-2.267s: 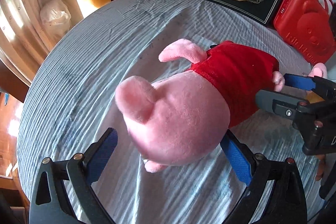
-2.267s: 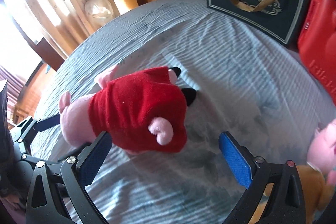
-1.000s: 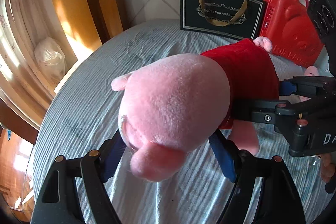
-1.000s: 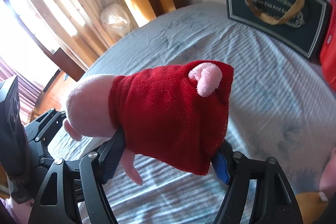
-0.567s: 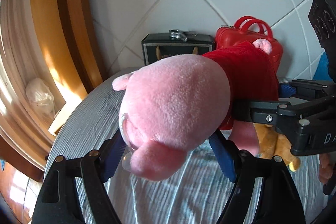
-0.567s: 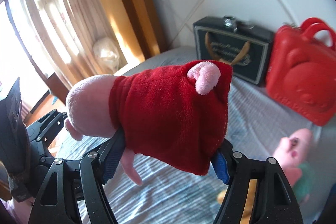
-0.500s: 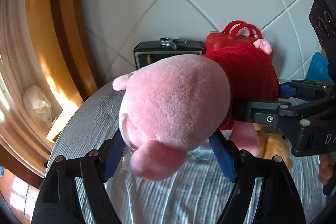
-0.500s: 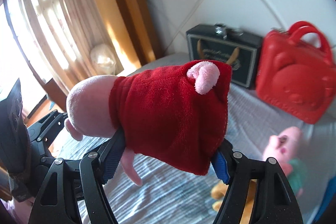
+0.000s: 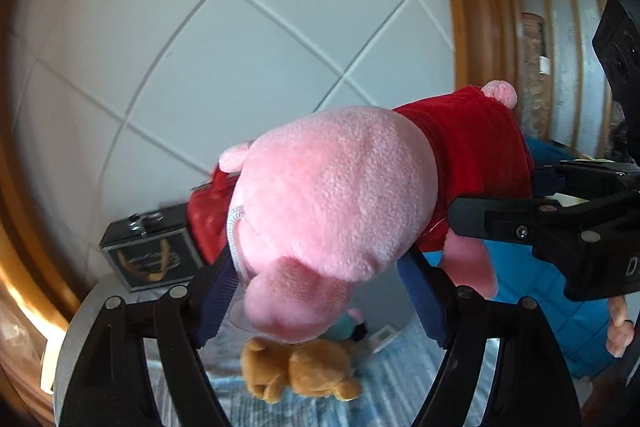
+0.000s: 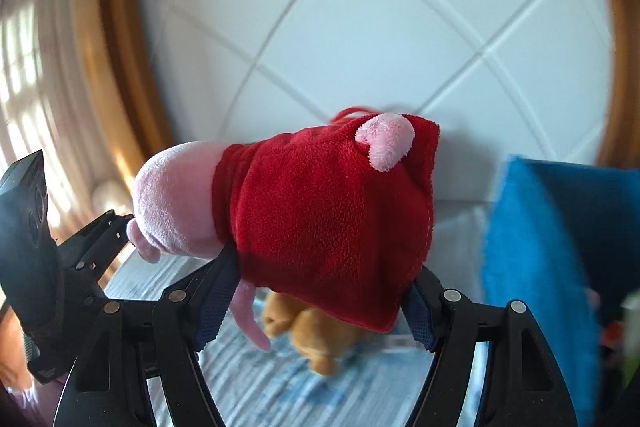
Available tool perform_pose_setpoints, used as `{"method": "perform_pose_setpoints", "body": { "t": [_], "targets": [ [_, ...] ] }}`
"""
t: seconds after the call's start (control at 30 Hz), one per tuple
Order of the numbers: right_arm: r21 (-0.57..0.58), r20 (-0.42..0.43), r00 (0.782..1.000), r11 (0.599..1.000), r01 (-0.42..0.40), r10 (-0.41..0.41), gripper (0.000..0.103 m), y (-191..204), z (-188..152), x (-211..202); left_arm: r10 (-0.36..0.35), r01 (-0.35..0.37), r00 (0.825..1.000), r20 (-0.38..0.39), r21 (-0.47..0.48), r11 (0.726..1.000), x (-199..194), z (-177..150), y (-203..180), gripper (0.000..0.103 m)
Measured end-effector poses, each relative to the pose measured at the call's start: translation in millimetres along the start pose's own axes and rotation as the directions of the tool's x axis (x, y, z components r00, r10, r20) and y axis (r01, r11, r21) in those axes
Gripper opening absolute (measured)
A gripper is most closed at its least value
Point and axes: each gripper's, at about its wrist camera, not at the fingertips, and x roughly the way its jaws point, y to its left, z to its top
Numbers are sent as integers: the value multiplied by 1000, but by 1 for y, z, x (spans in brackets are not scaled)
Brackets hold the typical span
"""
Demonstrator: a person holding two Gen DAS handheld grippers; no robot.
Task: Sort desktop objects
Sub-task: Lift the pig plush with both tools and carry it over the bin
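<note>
Gripping the pink plush pig in a red fleece dress point(image 9: 340, 195) from both ends, I have it lifted clear above the striped blue-grey cloth surface point(image 10: 280, 387). My left gripper point(image 9: 320, 291) is clenched on its pink head; my right gripper point(image 10: 320, 291) is clamped on the red dress. Below it lies a small brown plush bear point(image 9: 300, 371), with a black gift box with gold lettering point(image 9: 152, 251) against the white tiled wall point(image 9: 240, 27).

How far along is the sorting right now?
Nothing looks sorted yet. In hand: the pink pig toy is off the bed, its head in the left gripper, its red dress in the right gripper. Left: the brown teddy lies loose on the striped sheet.
</note>
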Motion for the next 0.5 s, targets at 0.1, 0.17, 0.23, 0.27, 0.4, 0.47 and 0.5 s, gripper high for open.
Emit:
{"method": "perform_pose_setpoints", "body": {
  "t": [0.1, 0.17, 0.23, 0.27, 0.4, 0.47, 0.5],
  "targets": [
    [44, 28, 995, 994, 96, -97, 74, -40, -8, -49, -108, 106, 994, 30, 63, 992, 2, 22, -64, 78],
    [78, 36, 985, 983, 164, -168, 74, -71, -17, -83, -183, 179, 983, 33, 104, 978, 4, 32, -110, 78],
    [124, 25, 971, 965, 232, -237, 74, -103, -31, -117, -249, 244, 968, 21, 129, 961, 7, 36, -149, 78],
    [144, 16, 962, 953, 268, -273, 74, -118, -40, -134, -288, 284, 958, 10, 144, 948, 8, 37, -173, 78],
    [202, -30, 934, 913, 354, -356, 74, -167, -67, -173, -374, 376, 926, -48, 199, 905, 24, 36, -259, 78],
    [244, -66, 923, 891, 383, -379, 74, -198, -82, -186, -386, 398, 917, -97, 214, 892, 37, 36, -296, 78],
    [253, -77, 921, 886, 389, -382, 74, -206, -85, -187, -379, 399, 916, -128, 216, 891, 44, 38, -312, 78]
  ]
}}
